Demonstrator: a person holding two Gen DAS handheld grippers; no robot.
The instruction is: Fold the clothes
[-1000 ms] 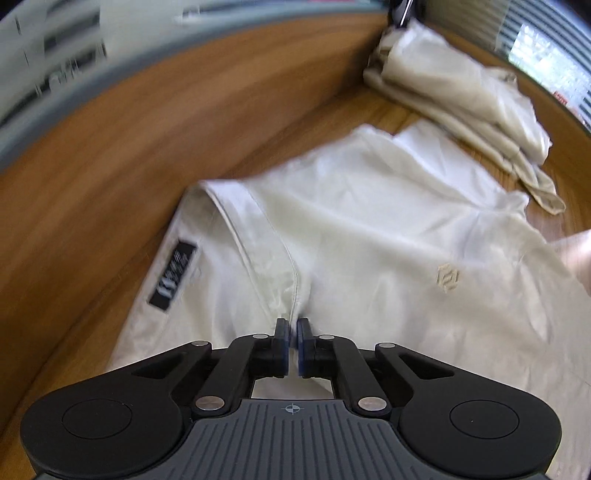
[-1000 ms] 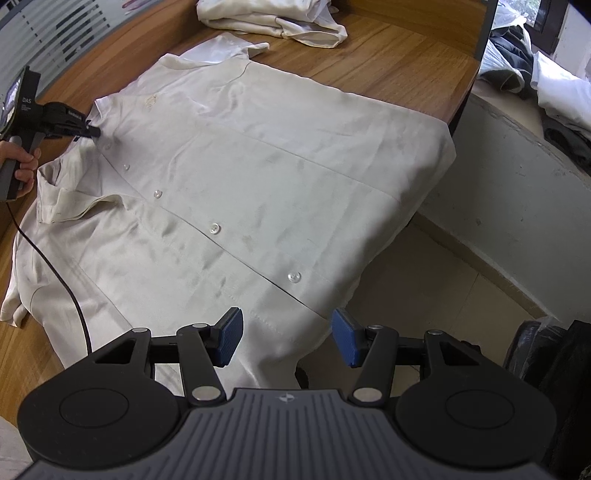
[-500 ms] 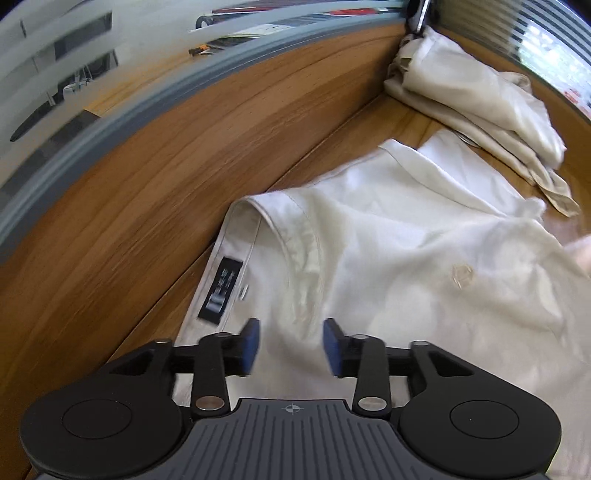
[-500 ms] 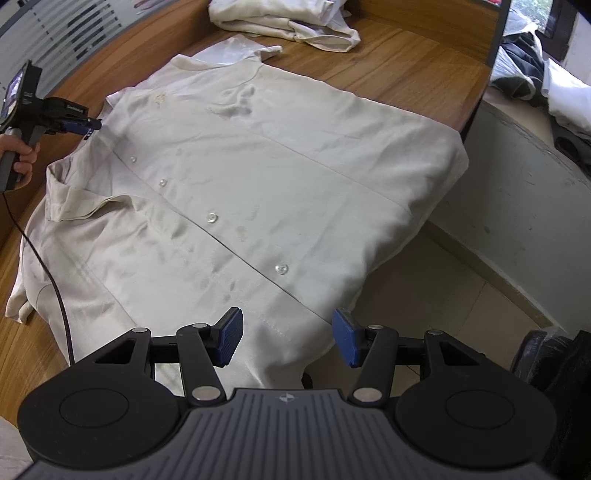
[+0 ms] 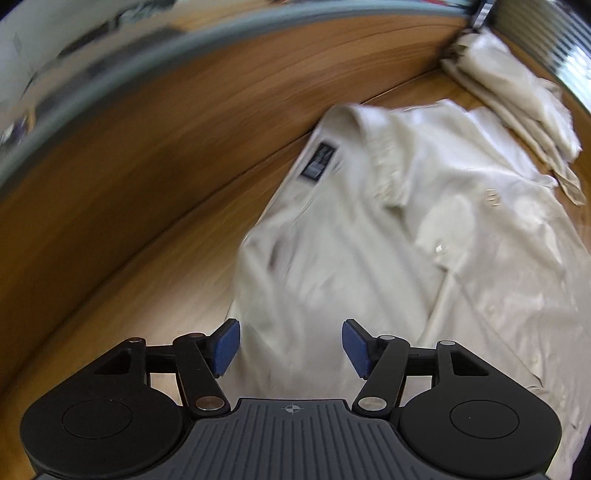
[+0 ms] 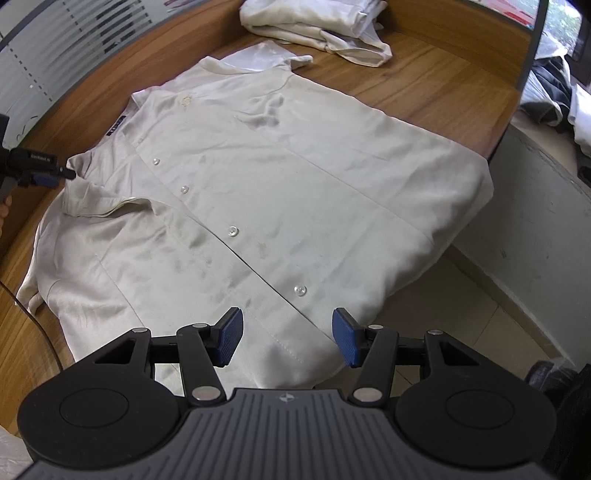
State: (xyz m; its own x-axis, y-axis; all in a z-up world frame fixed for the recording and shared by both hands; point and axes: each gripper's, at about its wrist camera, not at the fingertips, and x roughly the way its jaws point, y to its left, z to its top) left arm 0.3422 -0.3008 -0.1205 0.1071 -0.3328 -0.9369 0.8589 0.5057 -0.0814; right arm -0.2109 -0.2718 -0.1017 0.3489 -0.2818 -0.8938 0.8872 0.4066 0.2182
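While our left gripper [image 5: 290, 345] hangs over the near shoulder of a cream, short-sleeved button-front shirt [image 6: 280, 206], its blue-padded jaws are opening, with cloth showing below the gap but nothing pinched between the pads. We see the shirt spread front-up across a brown wooden tabletop [image 6: 436, 77], filling the middle of the right wrist view, its collar toward the left edge and its hem draped over the table's edge at lower right. A dark rectangular label [image 5: 319, 161] sits inside the collar, upper centre of the left wrist view, which is blurred. Our right gripper [image 6: 287, 341] hovers over the hem at the bottom of its frame, jaws parted about halfway and holding nothing. At the far left of that view the left gripper's black nose [image 6: 37, 171] lies just beside the collar. A second cream garment, crumpled in a heap [image 6: 317, 26], rests at the top of the frame, apart from the shirt. A pale tiled floor [image 6: 461, 314] shows at lower right.
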